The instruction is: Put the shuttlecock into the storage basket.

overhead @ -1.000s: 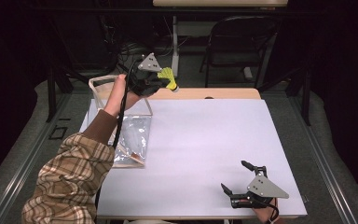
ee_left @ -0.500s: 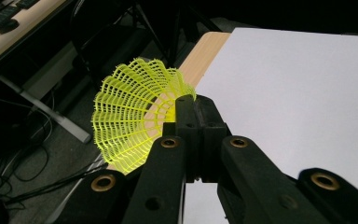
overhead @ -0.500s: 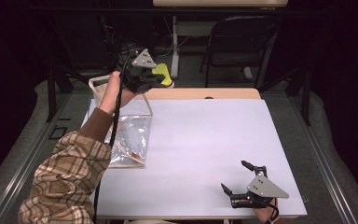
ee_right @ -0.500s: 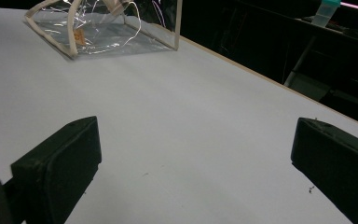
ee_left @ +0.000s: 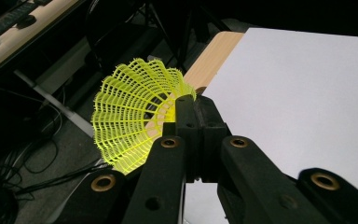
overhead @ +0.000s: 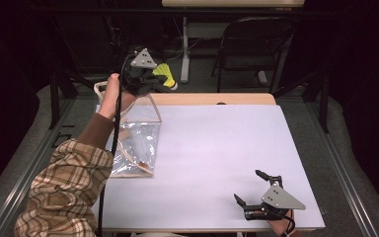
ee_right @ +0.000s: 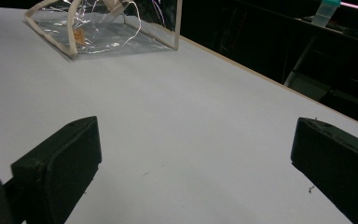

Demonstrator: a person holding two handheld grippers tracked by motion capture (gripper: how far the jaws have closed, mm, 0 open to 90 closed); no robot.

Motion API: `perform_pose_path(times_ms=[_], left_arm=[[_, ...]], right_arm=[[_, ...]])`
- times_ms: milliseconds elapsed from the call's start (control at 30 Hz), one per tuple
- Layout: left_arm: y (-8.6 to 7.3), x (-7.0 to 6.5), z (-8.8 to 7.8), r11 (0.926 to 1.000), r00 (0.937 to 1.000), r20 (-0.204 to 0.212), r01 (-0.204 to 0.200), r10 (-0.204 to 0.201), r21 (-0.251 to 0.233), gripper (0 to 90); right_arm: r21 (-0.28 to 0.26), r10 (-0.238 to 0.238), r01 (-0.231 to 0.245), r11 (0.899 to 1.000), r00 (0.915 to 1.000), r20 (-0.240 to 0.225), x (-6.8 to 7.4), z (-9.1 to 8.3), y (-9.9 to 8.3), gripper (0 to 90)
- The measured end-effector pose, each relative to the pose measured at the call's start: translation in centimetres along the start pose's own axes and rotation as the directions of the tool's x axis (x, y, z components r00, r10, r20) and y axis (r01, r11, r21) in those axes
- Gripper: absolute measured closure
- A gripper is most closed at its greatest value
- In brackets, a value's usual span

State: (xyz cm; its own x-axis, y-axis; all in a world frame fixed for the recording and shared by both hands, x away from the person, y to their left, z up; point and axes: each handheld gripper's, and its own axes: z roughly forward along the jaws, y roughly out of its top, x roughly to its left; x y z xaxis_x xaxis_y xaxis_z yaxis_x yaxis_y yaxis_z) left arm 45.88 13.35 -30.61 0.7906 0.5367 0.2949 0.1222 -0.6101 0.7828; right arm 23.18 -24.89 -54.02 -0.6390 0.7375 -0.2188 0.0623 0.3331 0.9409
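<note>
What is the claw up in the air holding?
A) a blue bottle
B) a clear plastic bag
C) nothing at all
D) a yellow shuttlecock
D: the left claw is shut on the yellow shuttlecock, with its net skirt fanning out past the black jaws.

A white-topped table [overhead: 212, 153] is standing with a wooden strip showing along its far edge. A clear plastic bag [overhead: 135, 148] is lying at its left side, apparently holding something small.

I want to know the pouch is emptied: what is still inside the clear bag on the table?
Through the clear bag only its crinkled plastic and a small orange tag show. The far end is covered by the person's left hand, whose left gripper holds a yellow shuttlecock.
</note>
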Motion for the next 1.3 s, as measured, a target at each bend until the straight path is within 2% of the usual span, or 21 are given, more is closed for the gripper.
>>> perform_pose_path(times_ms=[567, 1300], left_arm=[[-1.0, 1.5, -1.5, 0.9995, 0.9983, -0.049, 0.032, -0.032, -0.005, 90.0], [-2.0, 2.8, -3.1, 0.9981, 0.9938, -0.092, 0.061, -0.062, -0.009, 90.0]], right_arm=[[0.0, 0.0, 0.0, 1.0, 1.0, 0.001, 0.0, 0.0, 0.0, 1.2], [0.004, -0.001, 0.001, 1.0, 1.0, 0.003, 0.0, 0.0, 0.0, 1.3]])
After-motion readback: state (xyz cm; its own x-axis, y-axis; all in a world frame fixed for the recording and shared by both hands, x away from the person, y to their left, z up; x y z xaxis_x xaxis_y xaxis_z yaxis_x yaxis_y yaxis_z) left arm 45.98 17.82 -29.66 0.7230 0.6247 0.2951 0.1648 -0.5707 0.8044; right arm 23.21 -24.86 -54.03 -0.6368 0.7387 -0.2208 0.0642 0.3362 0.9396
